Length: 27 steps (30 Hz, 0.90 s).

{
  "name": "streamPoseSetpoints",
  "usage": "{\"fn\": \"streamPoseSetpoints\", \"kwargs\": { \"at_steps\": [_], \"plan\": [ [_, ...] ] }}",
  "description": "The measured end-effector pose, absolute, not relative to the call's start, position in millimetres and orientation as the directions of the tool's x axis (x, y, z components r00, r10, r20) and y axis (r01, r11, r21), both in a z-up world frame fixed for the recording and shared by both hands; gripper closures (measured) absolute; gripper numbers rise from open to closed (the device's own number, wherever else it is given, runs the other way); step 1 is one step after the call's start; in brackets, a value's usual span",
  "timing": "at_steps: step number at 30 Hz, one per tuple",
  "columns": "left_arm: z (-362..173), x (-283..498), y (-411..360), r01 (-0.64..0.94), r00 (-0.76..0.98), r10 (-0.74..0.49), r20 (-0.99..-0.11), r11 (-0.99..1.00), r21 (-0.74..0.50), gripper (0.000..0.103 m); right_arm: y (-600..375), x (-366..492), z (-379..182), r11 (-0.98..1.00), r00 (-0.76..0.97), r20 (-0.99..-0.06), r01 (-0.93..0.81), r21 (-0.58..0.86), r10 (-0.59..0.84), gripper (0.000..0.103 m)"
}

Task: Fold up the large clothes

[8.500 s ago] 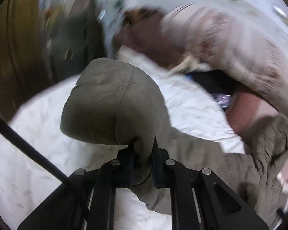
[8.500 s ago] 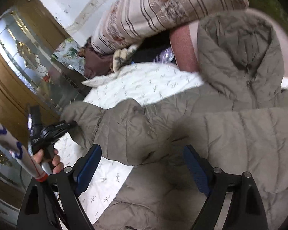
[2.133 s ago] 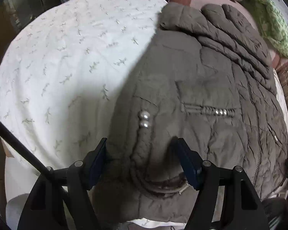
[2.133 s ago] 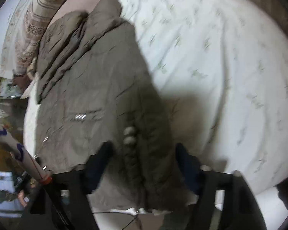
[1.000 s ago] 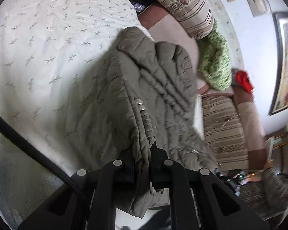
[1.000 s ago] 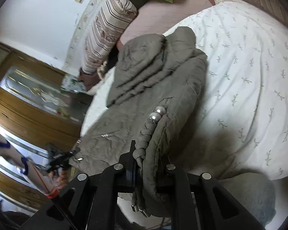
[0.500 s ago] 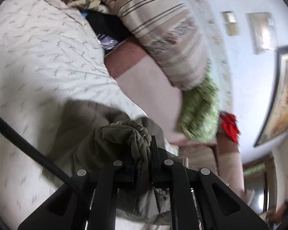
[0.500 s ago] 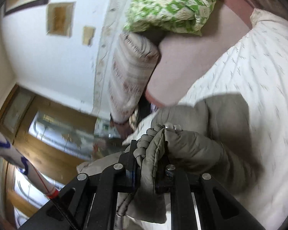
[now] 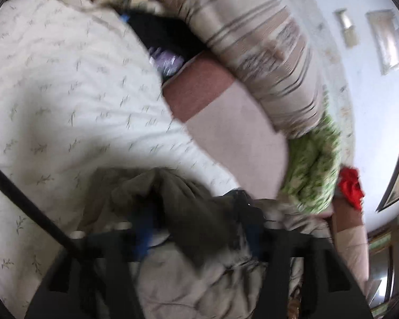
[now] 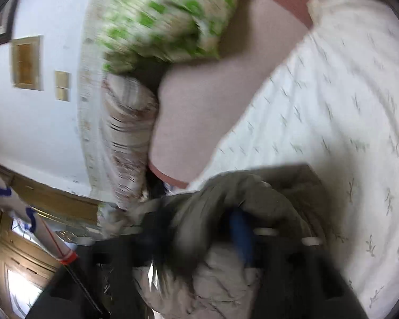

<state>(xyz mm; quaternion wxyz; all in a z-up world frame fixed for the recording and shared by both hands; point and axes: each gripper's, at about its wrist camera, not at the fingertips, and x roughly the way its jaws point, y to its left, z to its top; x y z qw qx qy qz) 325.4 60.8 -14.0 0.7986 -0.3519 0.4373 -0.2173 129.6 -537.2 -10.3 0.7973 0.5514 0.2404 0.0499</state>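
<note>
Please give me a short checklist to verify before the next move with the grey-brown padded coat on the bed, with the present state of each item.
1. Left gripper jaws opening, padded coat between them: ok.
2. Right gripper jaws opening, coat fabric between them: ok.
3. Coat fully free of the pads: cannot tell, both views are blurred.
4. Coat lies on the white sheet, not on the striped pillow: ok.
5. Fold lies flat and even: cannot tell, only a bunched part shows.
6. Green pillow clear of the coat: ok.
</note>
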Motion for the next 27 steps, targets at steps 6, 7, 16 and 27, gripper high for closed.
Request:
{"fn": "streamPoseSetpoints", "kwargs": {
  "at_steps": [6,7,16,27],
  "plan": [
    [13,284,61,0.084,0.654,-0.481,-0.583,0.813,-0.577,0.029,-507,94,34,0.604,0.894,-0.378,0.168,0.779,0.239,0.004],
    [11,280,55,0.082,0.658,-0.454,-0.601,0.836,-0.543,0.029,-499,95,33,0.639,0.885,-0.412,0.191,0.745,0.216,0.004],
    [4,239,-66,0.295,0.634,-0.406,-0.658,0.914,-0.28,0.029,-348,160,51,0.917,0.761,-0.602,0.023,0.399,0.243,0.02],
    [-69,307,-89,0.215,0.555,-0.172,-0.814,0.975,-0.059,0.029,-311,275,-48,0.972,0.463,-0.883,0.163,0.169,0.076,0.032]
  ]
}}
